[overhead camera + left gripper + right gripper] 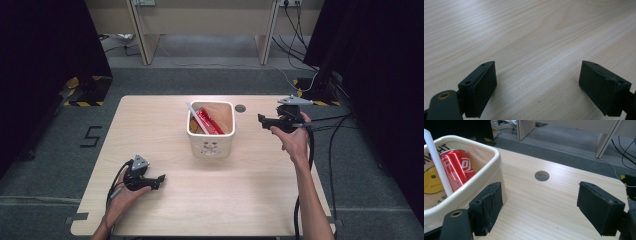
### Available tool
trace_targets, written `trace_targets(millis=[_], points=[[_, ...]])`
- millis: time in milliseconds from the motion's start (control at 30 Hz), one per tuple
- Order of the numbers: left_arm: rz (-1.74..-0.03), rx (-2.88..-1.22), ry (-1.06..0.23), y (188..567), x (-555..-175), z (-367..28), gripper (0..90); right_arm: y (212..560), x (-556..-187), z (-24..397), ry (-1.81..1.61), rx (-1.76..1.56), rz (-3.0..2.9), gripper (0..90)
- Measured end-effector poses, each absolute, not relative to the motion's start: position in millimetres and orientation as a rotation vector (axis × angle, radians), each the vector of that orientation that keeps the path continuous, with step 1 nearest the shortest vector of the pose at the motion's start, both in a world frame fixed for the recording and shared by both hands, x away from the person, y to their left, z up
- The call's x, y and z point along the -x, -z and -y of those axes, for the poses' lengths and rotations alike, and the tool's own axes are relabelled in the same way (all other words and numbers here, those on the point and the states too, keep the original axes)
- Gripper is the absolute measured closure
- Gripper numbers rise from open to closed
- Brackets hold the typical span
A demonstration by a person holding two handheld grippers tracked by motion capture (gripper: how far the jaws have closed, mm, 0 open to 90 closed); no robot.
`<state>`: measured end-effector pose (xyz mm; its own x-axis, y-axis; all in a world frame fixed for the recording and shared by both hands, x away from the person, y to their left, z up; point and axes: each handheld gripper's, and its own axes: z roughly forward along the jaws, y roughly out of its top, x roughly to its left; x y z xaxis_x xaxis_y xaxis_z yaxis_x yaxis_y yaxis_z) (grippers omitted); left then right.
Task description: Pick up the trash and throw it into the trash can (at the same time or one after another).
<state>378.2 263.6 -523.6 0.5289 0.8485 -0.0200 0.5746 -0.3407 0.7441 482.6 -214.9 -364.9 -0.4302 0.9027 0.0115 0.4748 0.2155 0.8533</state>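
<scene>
Two grippers, both jaws apart, empty. Left gripper [161, 178] low over bare table [150, 125], near front-left corner. Right gripper [261, 119] just right of cream tub [210, 145]; red can [457, 171] and white stick [437, 162] inside tub.

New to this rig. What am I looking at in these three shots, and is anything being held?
No robot arm here: a person holds a hand-held tool with two black jaws in each hand.

The high view looks down on a wooden table. The left tongs are near the table's front left; the right tongs are beside a cream bin.

The other two pictures come from cameras riding on the tools, looking along the jaws. The left tongs show bare wood between wide-apart jaws. The right tongs are also wide apart, next to the bin, which holds a red can and a white stick. A round hole sits in the tabletop.

Nothing is held.
</scene>
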Motion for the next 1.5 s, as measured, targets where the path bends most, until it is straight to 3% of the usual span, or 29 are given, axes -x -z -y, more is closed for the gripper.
trace_targets(millis=[900, 1500], points=[[-1.153, -2.051, -0.489, 524, -378, -263, 13.6, 394, -450, 249, -1.088, -1.285, -1.971, 20.6], [-1.153, -2.051, -0.489, 524, -378, -263, 13.6, 420, -434, 246, -1.043, -1.267, -2.015, 20.5]])
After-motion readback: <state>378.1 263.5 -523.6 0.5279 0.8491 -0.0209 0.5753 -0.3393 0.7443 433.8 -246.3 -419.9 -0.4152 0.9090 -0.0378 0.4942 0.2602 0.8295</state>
